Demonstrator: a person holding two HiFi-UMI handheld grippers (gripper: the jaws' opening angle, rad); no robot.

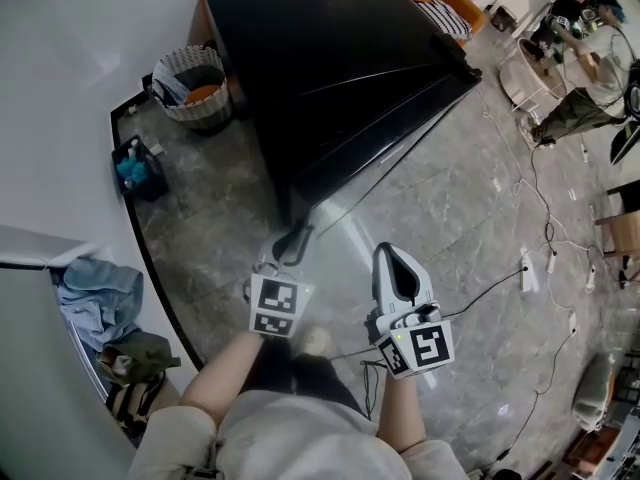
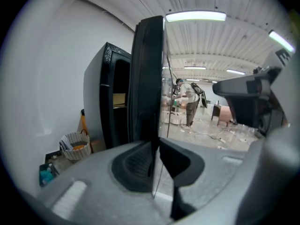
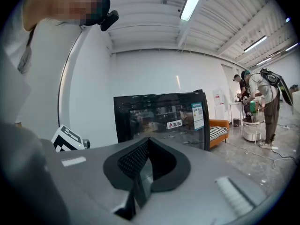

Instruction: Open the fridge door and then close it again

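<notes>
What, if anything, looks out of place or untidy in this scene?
The fridge door stands part open, its edge gripped by the left gripper. Loose cables sprawl over the floor at right, and clothes lie heaped at lower left.

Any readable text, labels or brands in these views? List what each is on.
"志高" (as best it reads): red-and-white sticker on the fridge door.
Too small to read: blue-and-white label at the door's upper right; wall notices behind.
Head and left gripper views: nothing readable.
</notes>
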